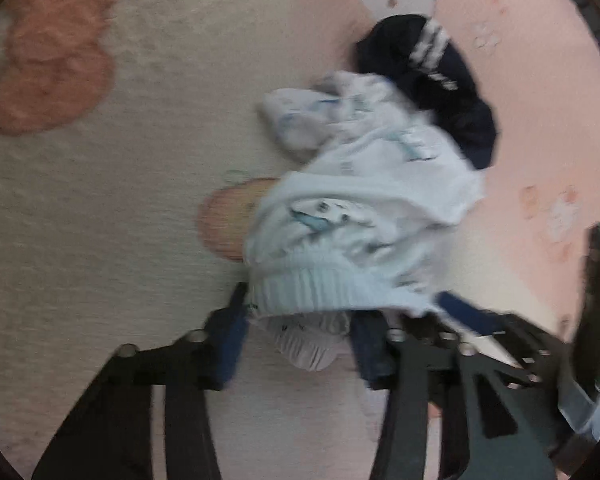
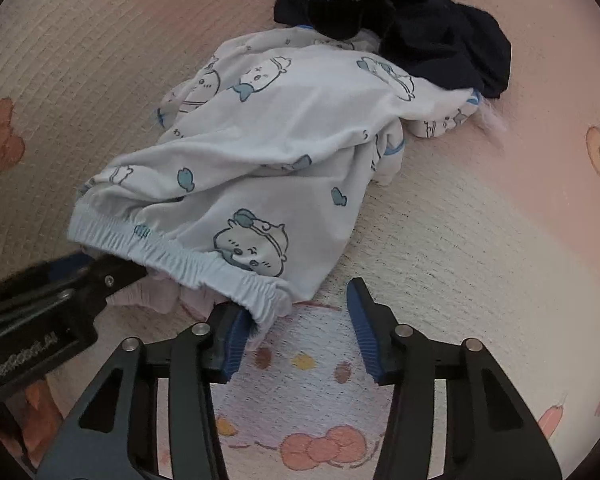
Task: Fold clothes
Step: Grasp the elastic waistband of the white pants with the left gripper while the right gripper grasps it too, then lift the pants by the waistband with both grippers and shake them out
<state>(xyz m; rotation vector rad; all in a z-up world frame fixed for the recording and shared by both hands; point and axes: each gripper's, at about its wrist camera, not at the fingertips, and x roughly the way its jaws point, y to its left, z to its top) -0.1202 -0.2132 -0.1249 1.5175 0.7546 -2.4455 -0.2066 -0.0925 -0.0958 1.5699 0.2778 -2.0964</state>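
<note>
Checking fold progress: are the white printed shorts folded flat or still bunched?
Bunched. The white printed shorts lie crumpled and creased on the mat, waistband gathered, partly under the dark garment.

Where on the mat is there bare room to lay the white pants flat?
Free: mat right of the white pants, and the stretch left of them toward the orange bows. Crowded: far end, where the dark garment overlaps them.

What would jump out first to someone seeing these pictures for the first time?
Most likely the crumpled white shorts printed with blue cartoon animals, lying mid-frame on a pale patterned mat. A dark navy garment with white stripes lies bunched at their far end. Next, the black tools with blue pads: the right gripper is open at the elastic waistband, and the left gripper straddles the same waistband.
</note>
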